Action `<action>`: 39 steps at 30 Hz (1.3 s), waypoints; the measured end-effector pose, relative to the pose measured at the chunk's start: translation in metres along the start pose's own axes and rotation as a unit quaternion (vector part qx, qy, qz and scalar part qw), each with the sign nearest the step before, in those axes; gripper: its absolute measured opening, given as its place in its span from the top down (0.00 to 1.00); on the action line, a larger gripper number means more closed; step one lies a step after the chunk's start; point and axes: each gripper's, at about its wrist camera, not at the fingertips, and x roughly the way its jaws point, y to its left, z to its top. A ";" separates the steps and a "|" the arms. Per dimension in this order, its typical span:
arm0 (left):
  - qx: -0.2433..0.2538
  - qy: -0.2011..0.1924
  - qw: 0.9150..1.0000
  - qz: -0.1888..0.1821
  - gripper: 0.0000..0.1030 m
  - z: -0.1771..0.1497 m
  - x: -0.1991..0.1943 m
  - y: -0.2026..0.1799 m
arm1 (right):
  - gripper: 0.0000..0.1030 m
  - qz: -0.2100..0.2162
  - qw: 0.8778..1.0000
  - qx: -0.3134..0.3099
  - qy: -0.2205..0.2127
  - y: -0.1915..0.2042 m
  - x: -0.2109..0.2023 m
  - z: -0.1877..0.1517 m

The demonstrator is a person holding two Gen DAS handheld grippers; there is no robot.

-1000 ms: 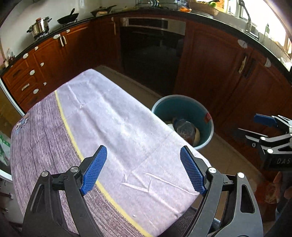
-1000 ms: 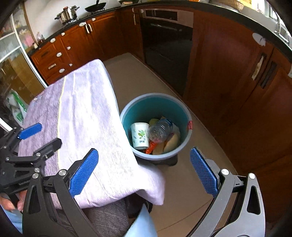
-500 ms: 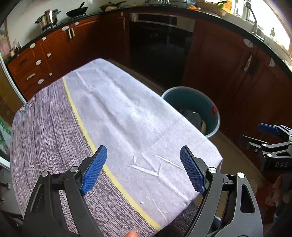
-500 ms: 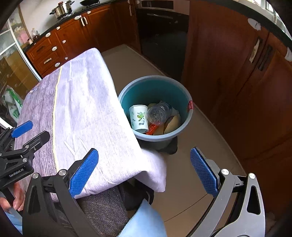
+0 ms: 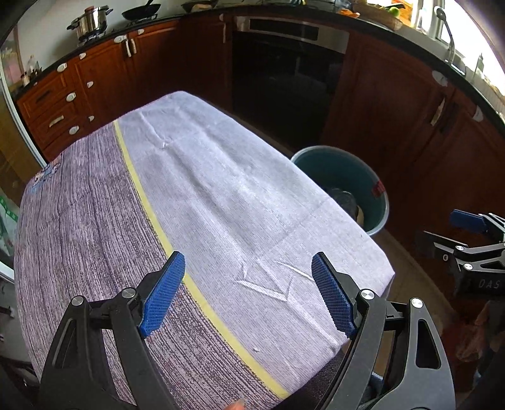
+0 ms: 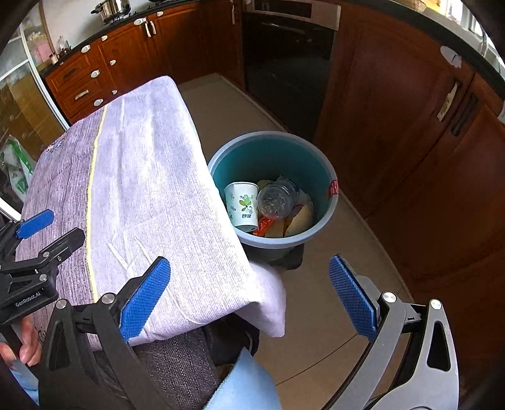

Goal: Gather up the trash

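Observation:
A teal bin [image 6: 318, 164] stands on the floor right of the cloth-covered table [image 6: 142, 176]. In it lie a white paper cup [image 6: 241, 205], a clear plastic bottle [image 6: 276, 198] and food wrappers [image 6: 284, 222]. The bin also shows in the left wrist view [image 5: 344, 173], half hidden by the table edge. My left gripper [image 5: 249, 291] is open and empty above the table's near end [image 5: 221, 202]. My right gripper [image 6: 249, 298] is open and empty over the table's near right corner, short of the bin. Each gripper shows in the other's view: the right [image 5: 467, 243], the left [image 6: 41, 233].
Dark wood cabinets [image 6: 410, 126] and a built-in oven [image 6: 287, 63] line the far side and right. A pot [image 5: 90, 25] and pan [image 5: 139, 12] sit on the counter. The person's lap [image 6: 176, 362] is at the table's near edge. A beige tiled floor [image 6: 328, 315] surrounds the bin.
Both grippers have drawn back and up from the bin, so more of the table shows in the left view. Both stayed open and empty.

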 end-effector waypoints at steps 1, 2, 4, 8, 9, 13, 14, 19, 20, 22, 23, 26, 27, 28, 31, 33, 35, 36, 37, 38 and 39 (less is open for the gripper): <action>-0.001 0.001 1.000 -0.001 0.19 0.001 0.001 0.001 | 0.06 0.000 1.000 0.000 0.001 0.000 0.000 0.001; -0.001 0.002 1.000 0.000 0.19 0.001 0.001 0.002 | 0.06 0.000 1.000 -0.001 0.001 0.001 0.001 0.001; -0.003 0.003 1.000 0.001 0.19 0.002 0.003 0.003 | 0.06 0.001 1.000 -0.002 0.002 0.001 0.002 0.004; -0.004 0.006 1.000 0.002 0.19 0.004 0.006 0.005 | 0.06 0.002 1.000 -0.003 0.006 0.004 0.006 0.008; -0.005 0.006 1.000 0.001 0.19 0.004 0.006 0.005 | 0.06 0.003 1.000 -0.004 0.007 0.005 0.007 0.009; -0.006 0.005 1.000 0.000 0.19 0.005 0.006 0.007 | 0.06 0.003 1.000 -0.009 0.008 0.009 0.009 0.013; -0.006 0.005 1.000 -0.001 0.19 0.005 0.006 0.007 | 0.06 0.004 1.000 -0.009 0.008 0.009 0.010 0.013; -0.004 0.010 1.000 -0.003 0.19 0.005 0.008 0.007 | 0.06 0.004 1.000 -0.007 0.013 0.010 0.014 0.014; -0.003 0.011 1.000 -0.003 0.19 0.005 0.009 0.007 | 0.06 0.005 1.000 -0.006 0.015 0.009 0.016 0.014; -0.004 0.012 1.000 -0.005 0.19 0.005 0.010 0.006 | 0.06 0.005 1.000 -0.004 0.018 0.009 0.018 0.014; -0.004 0.012 1.000 -0.005 0.19 0.005 0.011 0.006 | 0.06 0.005 1.000 -0.004 0.019 0.008 0.019 0.014; -0.002 0.011 1.000 -0.002 0.19 0.005 0.013 0.004 | 0.06 0.007 1.000 -0.004 0.022 0.008 0.023 0.014; -0.001 0.013 1.000 0.001 0.19 0.005 0.014 0.003 | 0.06 0.007 1.000 -0.005 0.023 0.008 0.024 0.014; 0.001 0.014 1.000 0.003 0.19 0.005 0.015 0.002 | 0.06 0.007 1.000 -0.005 0.024 0.009 0.025 0.014; 0.005 0.020 1.000 -0.008 0.05 0.005 0.018 0.001 | 0.06 0.007 1.000 -0.003 0.025 0.007 0.027 0.014; 0.010 0.018 1.000 -0.011 0.04 0.005 0.019 -0.001 | 0.06 0.007 1.000 -0.001 0.026 0.006 0.029 0.015; 0.012 0.019 1.000 -0.009 0.04 0.005 0.020 -0.003 | 0.06 0.007 1.000 0.001 0.028 0.005 0.031 0.015; 0.013 0.020 1.000 -0.011 0.04 0.005 0.021 -0.003 | 0.06 0.006 1.000 0.001 0.029 0.004 0.032 0.015; 0.012 0.021 1.000 -0.013 0.04 0.005 0.022 -0.003 | 0.06 0.006 1.000 0.002 0.030 0.004 0.032 0.015; 0.012 0.023 1.000 -0.016 0.04 0.005 0.023 -0.003 | 0.06 0.006 1.000 0.002 0.030 0.004 0.033 0.016; 0.011 0.025 0.999 -0.017 0.04 0.005 0.023 -0.003 | 0.06 0.005 1.000 0.003 0.031 0.003 0.033 0.016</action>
